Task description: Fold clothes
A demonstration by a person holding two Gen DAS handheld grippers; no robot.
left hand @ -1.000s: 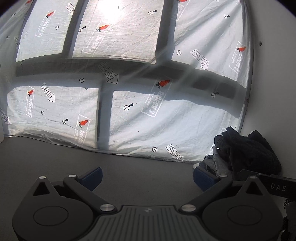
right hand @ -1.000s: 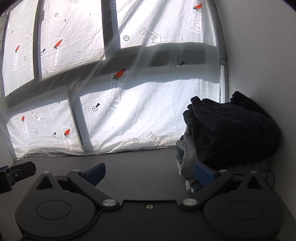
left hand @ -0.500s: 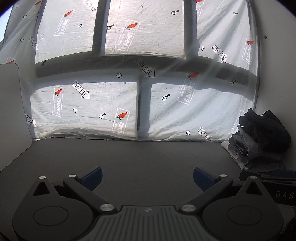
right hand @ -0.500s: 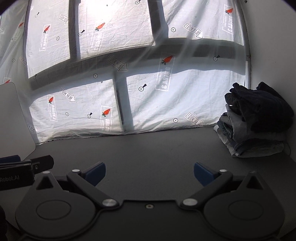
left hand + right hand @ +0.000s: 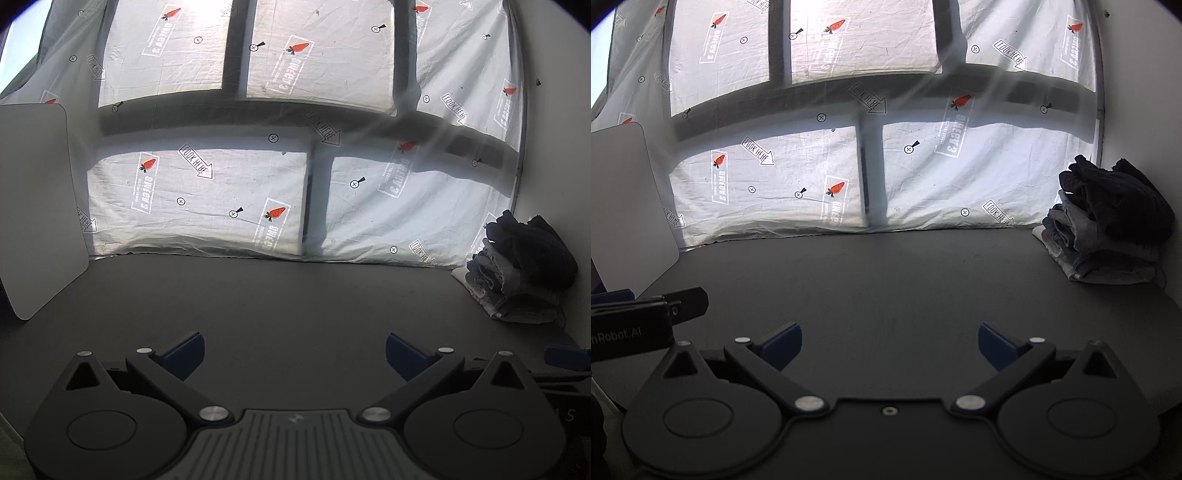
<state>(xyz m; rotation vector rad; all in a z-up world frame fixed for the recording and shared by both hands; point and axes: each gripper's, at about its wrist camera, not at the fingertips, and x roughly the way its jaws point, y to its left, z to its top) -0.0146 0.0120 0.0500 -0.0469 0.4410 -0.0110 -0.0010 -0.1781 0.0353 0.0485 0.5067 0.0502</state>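
Observation:
A stack of folded clothes, dark garment on top of grey and denim ones, sits at the far right of the dark table against the white wall; it also shows in the right wrist view. My left gripper is open and empty, low over the bare table, well back from the stack. My right gripper is open and empty too. The left gripper's body shows at the left edge of the right wrist view.
A white sheet printed with carrots and arrows hangs over the window behind the table. A white board leans at the table's left side. The dark tabletop stretches between the board and the stack. A white wall bounds the right.
Both grippers have pulled back and to the left, away from the clothes stack, which now looks smaller and farther right. The white board has come into view at left.

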